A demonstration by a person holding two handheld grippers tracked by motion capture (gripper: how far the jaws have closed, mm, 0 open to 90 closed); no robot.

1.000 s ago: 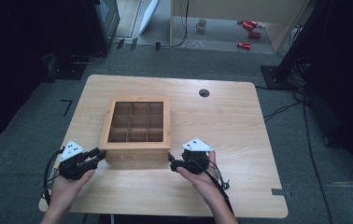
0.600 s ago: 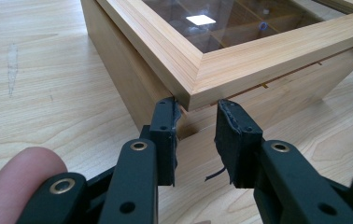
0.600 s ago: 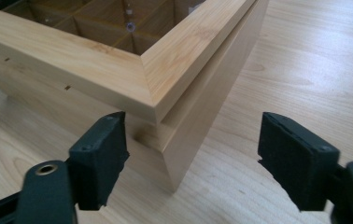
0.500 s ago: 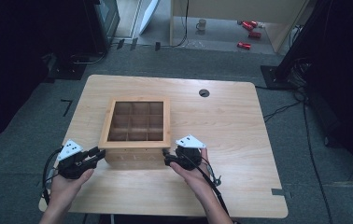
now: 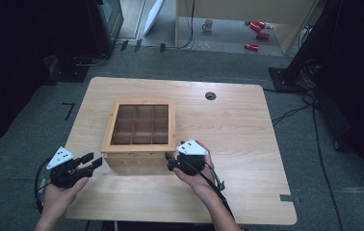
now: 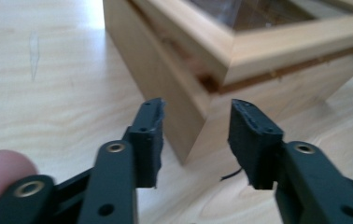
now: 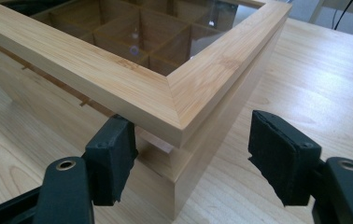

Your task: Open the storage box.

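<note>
Square bamboo box (image 5: 140, 130), glass lid closed, upright near table's front edge.

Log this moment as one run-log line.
left claw: opening, nothing gripped | right claw: closing around corner of glass-lidded wooden compartment box, not pressing | lid: down

Table (image 5: 228, 144) evenly lit amid dark surroundings (gripper views soft, box lid (image 7: 132, 51) glass reflecting).

Pale honey-coloured wooden box (image 5: 139, 144), darker brown inside its compartments; light woodgrain worktop (image 5: 238, 144); black tongs (image 6: 195, 140), and red cans (image 5: 257, 30) on grey floor (image 5: 315, 144).
</note>
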